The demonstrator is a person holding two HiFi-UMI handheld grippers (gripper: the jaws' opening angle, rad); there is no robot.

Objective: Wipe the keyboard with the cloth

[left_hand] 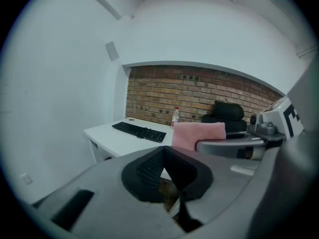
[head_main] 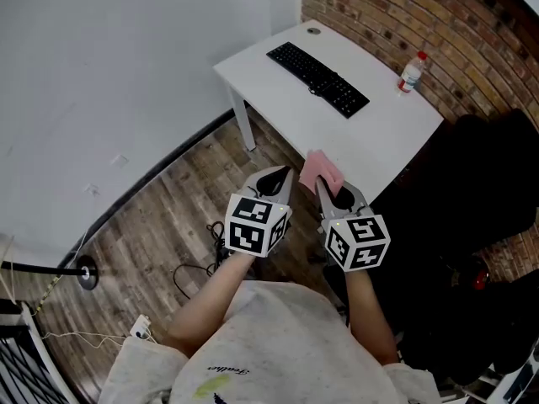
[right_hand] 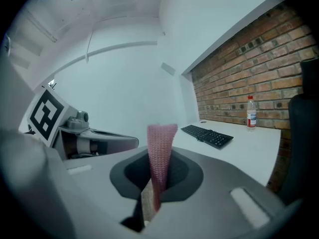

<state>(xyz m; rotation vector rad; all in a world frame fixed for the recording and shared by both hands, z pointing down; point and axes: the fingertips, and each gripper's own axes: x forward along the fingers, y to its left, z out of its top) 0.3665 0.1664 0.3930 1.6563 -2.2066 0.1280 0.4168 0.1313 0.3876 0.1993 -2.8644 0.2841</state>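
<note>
A black keyboard (head_main: 318, 80) lies on the white desk (head_main: 379, 141), towards its far left side. My right gripper (head_main: 325, 188) hovers off the desk's near edge, shut on a pink cloth (head_main: 320, 171) that sticks up from its jaws. In the right gripper view the cloth (right_hand: 160, 153) stands upright between the pads, with the keyboard (right_hand: 207, 135) well beyond it. My left gripper (head_main: 275, 177) hangs beside the right one over the floor, jaws together and holding nothing. The left gripper view shows the cloth (left_hand: 198, 135) and the keyboard (left_hand: 139, 131) ahead.
A water bottle (head_main: 410, 72) stands at the desk's right side by the brick wall (head_main: 421, 15). A black chair (head_main: 484, 183) sits right of the desk. Cables (head_main: 198, 272) lie on the wood floor below the left gripper. A white wall runs along the left.
</note>
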